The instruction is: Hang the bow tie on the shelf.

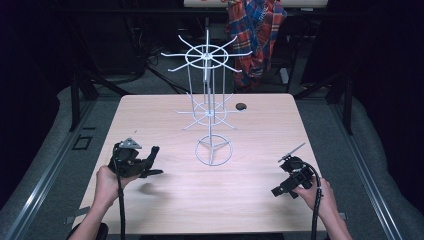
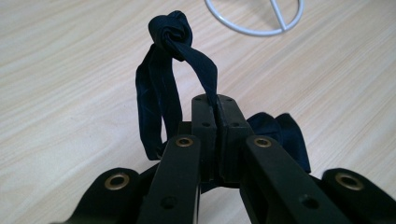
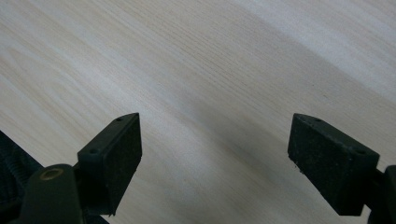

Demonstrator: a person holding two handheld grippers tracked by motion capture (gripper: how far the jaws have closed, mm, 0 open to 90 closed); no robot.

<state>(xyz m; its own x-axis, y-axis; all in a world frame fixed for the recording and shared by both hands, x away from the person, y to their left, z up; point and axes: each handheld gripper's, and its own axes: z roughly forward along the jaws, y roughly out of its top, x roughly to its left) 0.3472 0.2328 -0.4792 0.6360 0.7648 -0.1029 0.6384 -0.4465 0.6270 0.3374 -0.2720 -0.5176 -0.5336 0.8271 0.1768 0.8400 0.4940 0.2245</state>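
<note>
Dark cloth strip (image 2: 161, 93) pinched in the left tool (image 2: 215, 105).

The left gripper (image 1: 150, 161) is held low at the person's left, its jaws pressed together. The right gripper (image 3: 215, 158) is held at the person's right, jaws spread wide apart. Both forearms are extended forward from below.
</note>
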